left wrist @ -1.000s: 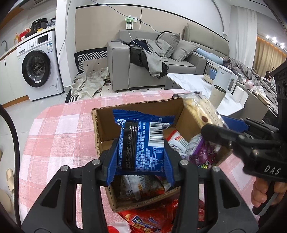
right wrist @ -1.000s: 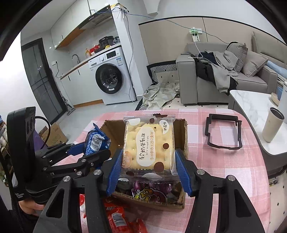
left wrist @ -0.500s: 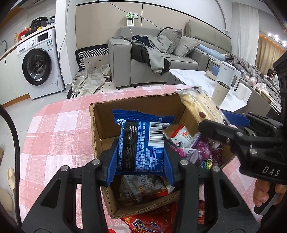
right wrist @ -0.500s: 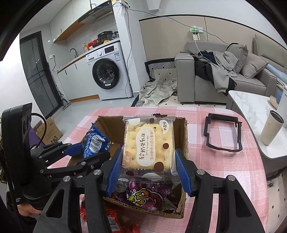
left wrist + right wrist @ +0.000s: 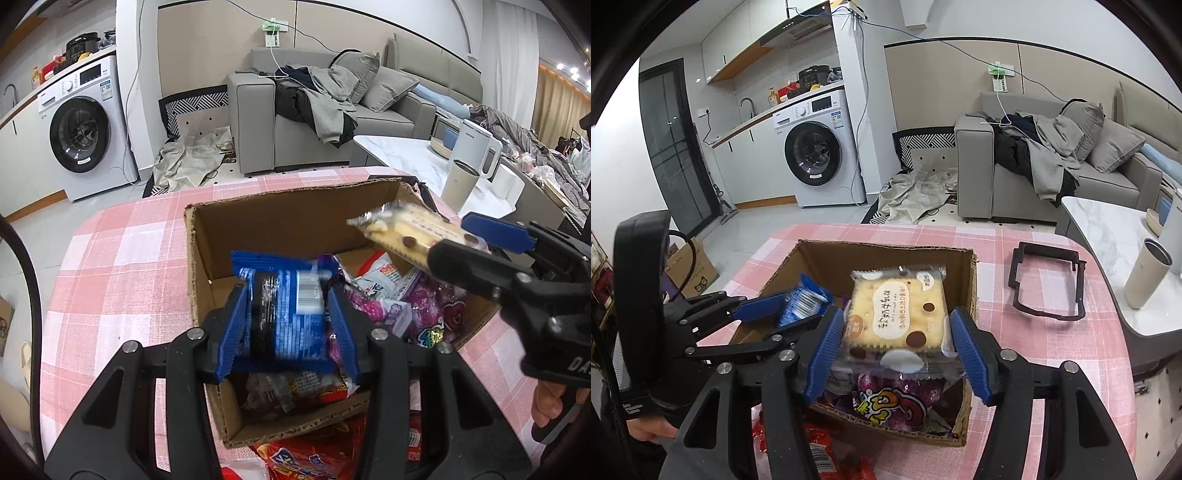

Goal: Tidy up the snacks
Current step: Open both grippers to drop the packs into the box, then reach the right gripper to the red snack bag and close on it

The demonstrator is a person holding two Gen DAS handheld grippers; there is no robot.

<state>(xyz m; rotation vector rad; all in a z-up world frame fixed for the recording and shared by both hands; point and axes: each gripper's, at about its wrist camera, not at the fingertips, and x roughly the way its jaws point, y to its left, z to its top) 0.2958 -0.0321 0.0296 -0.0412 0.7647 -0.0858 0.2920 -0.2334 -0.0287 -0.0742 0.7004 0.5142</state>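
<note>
Left wrist view: the left gripper [image 5: 286, 325] is clamped on a blue snack packet [image 5: 284, 314], its 2 blue pads pressing the packet's long sides, held over the near-left part of the cardboard box [image 5: 295, 221]. The packet looks like thin crinkly film around a dark biscuit stack, so it is probably light, a little slippery, and crushable if squeezed hard; the flat sides it is held by seem the best hold. The box sits on the pink checked tablecloth [image 5: 122, 258] toward the table's far edge, with loose wrapped snacks already inside, and red packets [image 5: 314, 458] lie on the cloth against the box's near wall

Right wrist view: the right gripper [image 5: 895, 347] is closed on a clear-wrapped cracker pack [image 5: 897, 314], gripped at its left and right edges above the box's near-right corner. The crackers look brittle and the wrap slick, so a gentle edge grip suits it. A black frame [image 5: 1049, 284] lies on the cloth right of the box, near the table's right edge
</note>
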